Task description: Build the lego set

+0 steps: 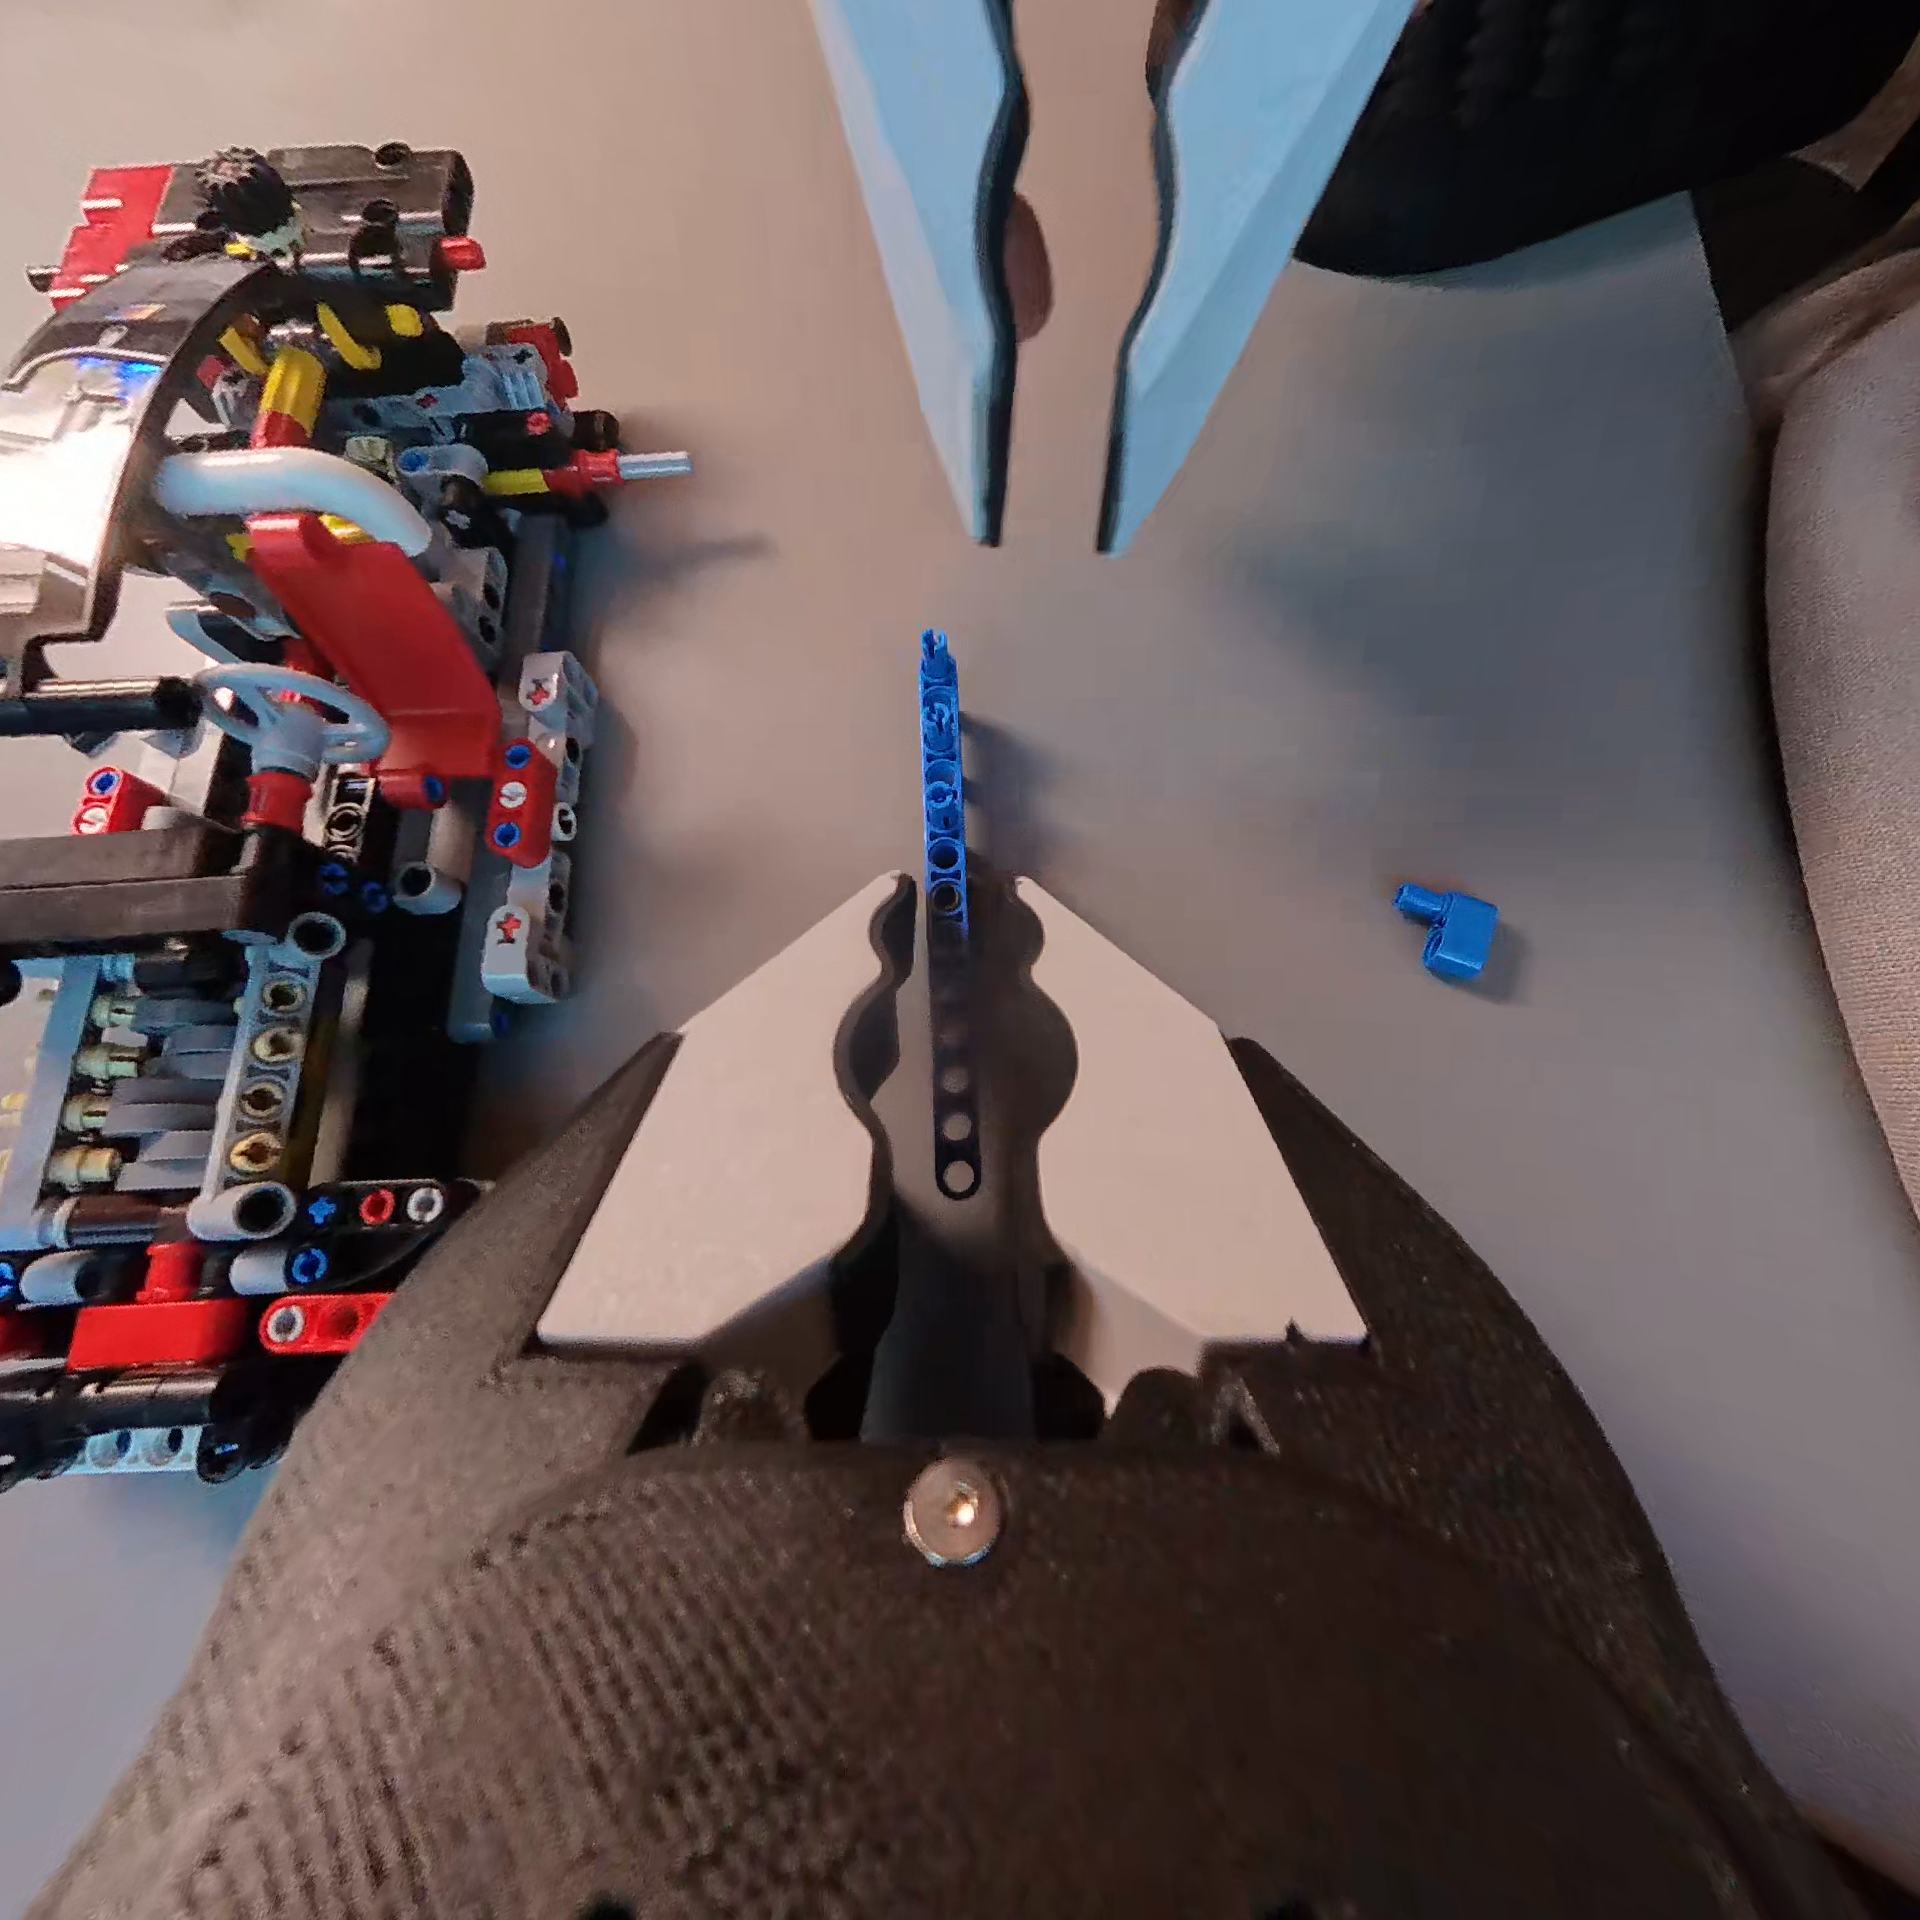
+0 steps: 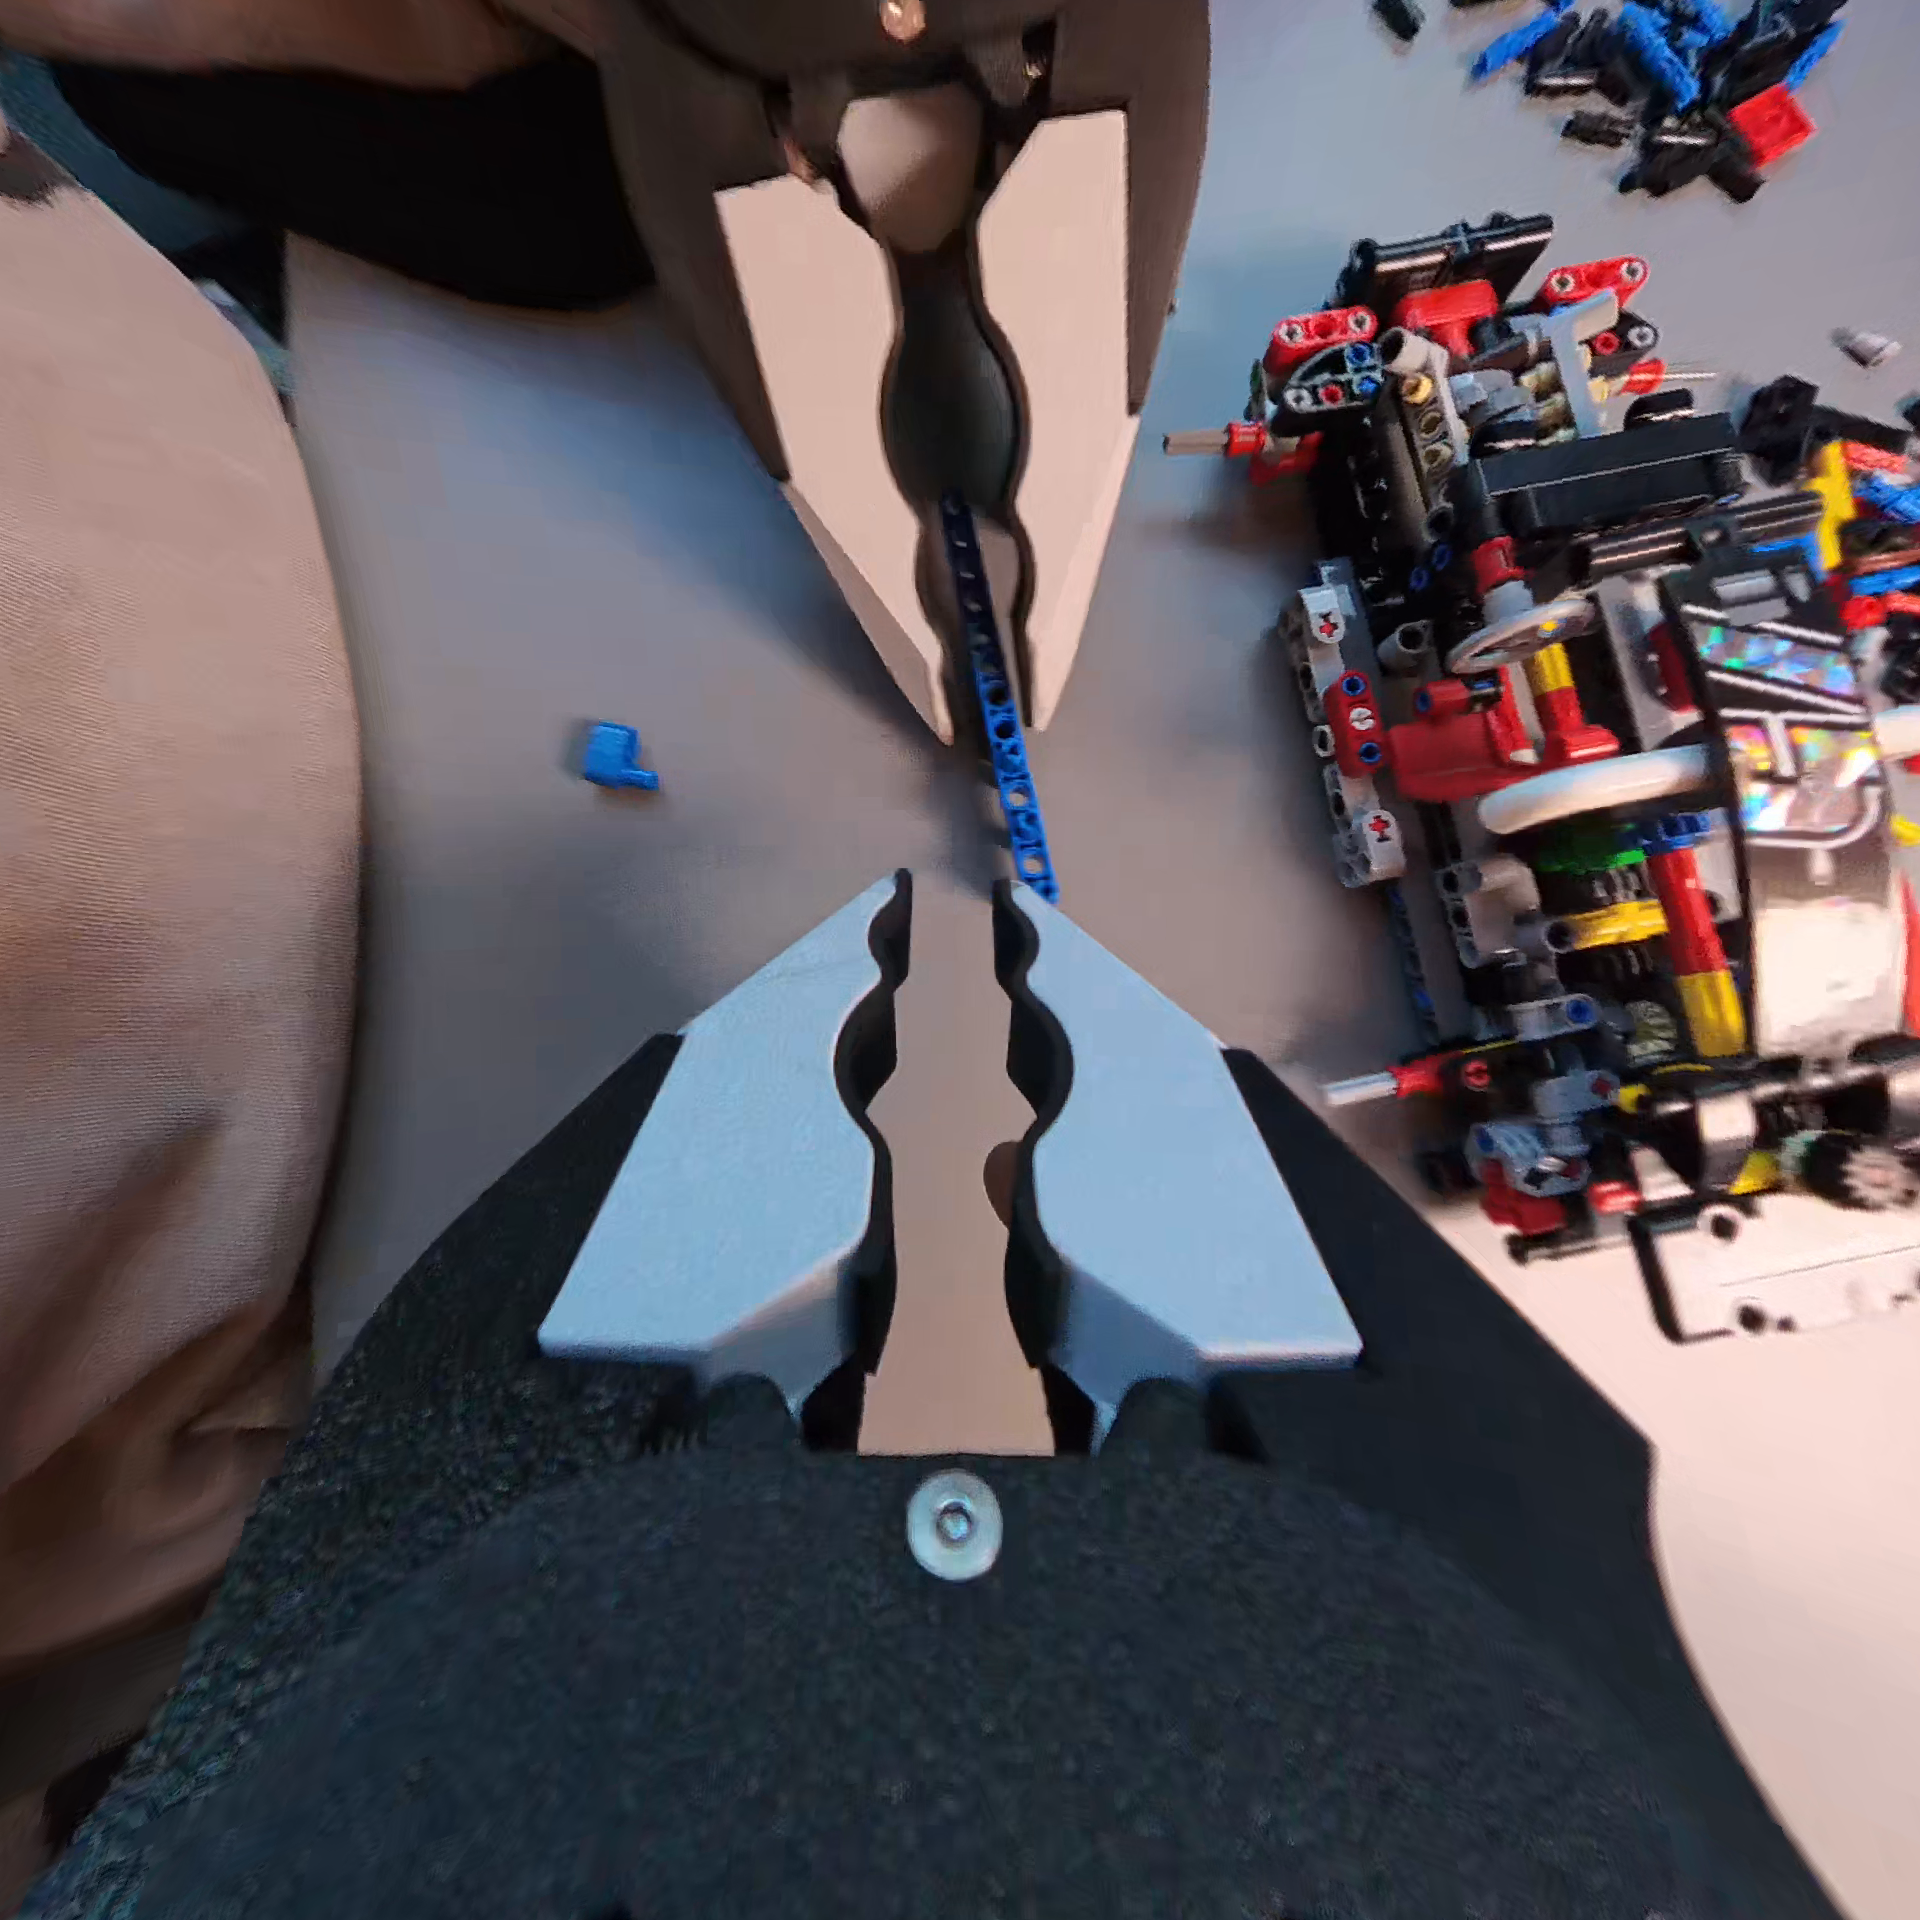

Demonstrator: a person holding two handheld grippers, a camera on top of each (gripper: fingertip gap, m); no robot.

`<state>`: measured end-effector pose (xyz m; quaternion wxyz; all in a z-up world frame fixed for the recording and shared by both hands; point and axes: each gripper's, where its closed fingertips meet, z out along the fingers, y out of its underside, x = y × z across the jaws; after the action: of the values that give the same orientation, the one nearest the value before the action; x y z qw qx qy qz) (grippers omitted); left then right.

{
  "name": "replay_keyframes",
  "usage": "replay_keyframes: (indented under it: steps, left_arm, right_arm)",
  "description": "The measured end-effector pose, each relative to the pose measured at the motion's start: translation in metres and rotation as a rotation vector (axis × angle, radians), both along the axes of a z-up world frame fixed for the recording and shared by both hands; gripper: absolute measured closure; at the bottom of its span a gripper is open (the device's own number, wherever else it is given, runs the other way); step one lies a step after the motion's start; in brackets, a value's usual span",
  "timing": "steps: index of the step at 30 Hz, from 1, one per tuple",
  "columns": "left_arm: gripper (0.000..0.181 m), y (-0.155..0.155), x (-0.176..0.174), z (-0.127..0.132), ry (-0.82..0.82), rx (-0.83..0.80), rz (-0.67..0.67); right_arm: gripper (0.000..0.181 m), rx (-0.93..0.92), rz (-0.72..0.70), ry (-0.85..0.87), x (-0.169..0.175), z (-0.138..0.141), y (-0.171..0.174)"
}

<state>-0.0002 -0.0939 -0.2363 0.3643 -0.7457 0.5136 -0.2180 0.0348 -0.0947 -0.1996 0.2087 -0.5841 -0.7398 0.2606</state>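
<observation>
My left gripper [image 1: 961, 883] is shut on a long blue beam [image 1: 940, 769] with holes, which sticks out forward above the table. In the right wrist view the left gripper [image 2: 992, 727] comes in from the top with the blue beam [image 2: 1006, 758] pointing at me. My right gripper [image 2: 951, 883] is open and empty, its fingertips just short of the beam's free end. It faces the left gripper from the top of the left wrist view [image 1: 1047, 542]. A partly built red, black and grey vehicle model [image 1: 312, 748] [image 2: 1610, 727] stands beside both grippers.
A small blue connector [image 1: 1449, 930] [image 2: 615, 758] lies loose on the grey table. A pile of blue, black and red loose pieces [image 2: 1683, 94] lies at the back. A person's beige-clothed body [image 2: 156, 831] borders the table on the connector's side. My right fingertips sit around 6 centimeters from my left ones.
</observation>
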Motion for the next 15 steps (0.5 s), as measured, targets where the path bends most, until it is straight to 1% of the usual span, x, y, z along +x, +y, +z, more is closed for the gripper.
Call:
replay_keyframes:
  steps: [3,5,8,11,12,13,15]
  left_arm:
    - [0.162,0.0,-0.002,0.01,-0.036,0.003,-0.003]
    - [0.161,0.001,-0.005,0.023,-0.09,0.018,0.001]
    - [0.162,0.004,-0.014,0.04,-0.167,0.017,0.022]
    - [0.162,0.001,-0.016,0.043,-0.217,-0.012,0.01]
    - [0.162,-0.002,-0.015,0.043,-0.229,-0.027,-0.003]
    - [0.162,-0.005,-0.013,0.043,-0.242,-0.041,-0.019]
    - [0.163,-0.012,-0.009,0.046,-0.268,-0.054,-0.052]
  right_arm:
    - [0.169,-0.089,0.021,0.053,0.001,0.001,-0.032]
    - [0.166,-0.136,0.044,0.059,-0.004,-0.008,-0.058]
    - [0.159,-0.135,0.067,0.05,-0.015,-0.024,-0.085]
    - [0.158,-0.045,0.071,0.022,-0.023,-0.037,-0.088]
    - [0.163,-0.014,0.075,0.021,-0.025,-0.037,-0.087]
    - [0.174,0.022,0.083,0.0,-0.024,-0.039,-0.085]
    - [0.176,0.052,0.116,-0.024,-0.019,-0.04,-0.083]
